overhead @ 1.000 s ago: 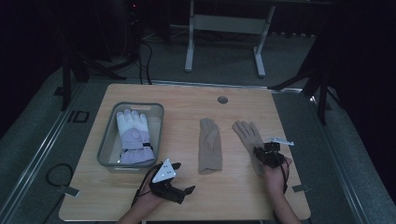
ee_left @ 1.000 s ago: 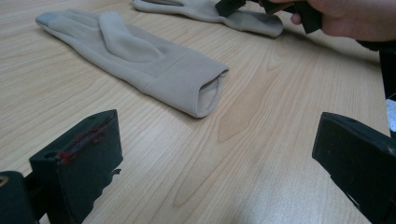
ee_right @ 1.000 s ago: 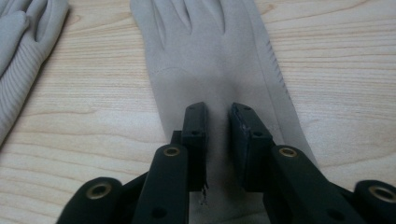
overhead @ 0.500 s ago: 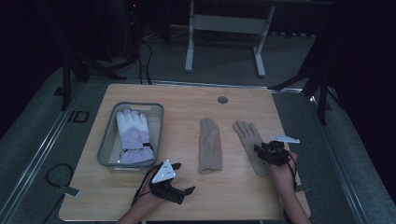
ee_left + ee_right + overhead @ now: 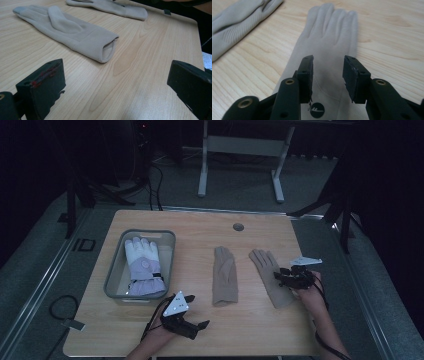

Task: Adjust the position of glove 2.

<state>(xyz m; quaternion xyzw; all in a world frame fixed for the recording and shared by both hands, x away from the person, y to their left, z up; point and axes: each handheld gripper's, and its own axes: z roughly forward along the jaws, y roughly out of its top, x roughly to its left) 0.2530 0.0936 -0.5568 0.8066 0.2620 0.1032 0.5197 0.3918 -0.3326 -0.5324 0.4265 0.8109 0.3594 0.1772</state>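
Two beige gloves lie flat on the wooden table (image 5: 200,222). The middle glove (image 5: 224,276) is folded along its length, with its cuff opening turned toward my left gripper (image 5: 116,72); it shows in the left gripper view as the beige glove (image 5: 75,32). My left gripper (image 5: 199,329) rests near the front edge, jaws wide open and holding nothing. The right glove (image 5: 270,277) lies palm-flat with its fingers pointing away. My right gripper (image 5: 281,278) hovers low over its cuff half. In the right gripper view, the gripper (image 5: 328,62) stands open above the glove (image 5: 329,42), with nothing between its jaws.
A grey bin (image 5: 114,275) at the table's left holds a white and lavender glove (image 5: 143,267). A round grommet (image 5: 238,227) sits near the far edge. A metal stand (image 5: 240,157) is on the floor behind. The right glove's cuff bears a black round logo (image 5: 317,110).
My right gripper has edged slightly forward over the right glove. The left gripper and both beige gloves have stayed put.
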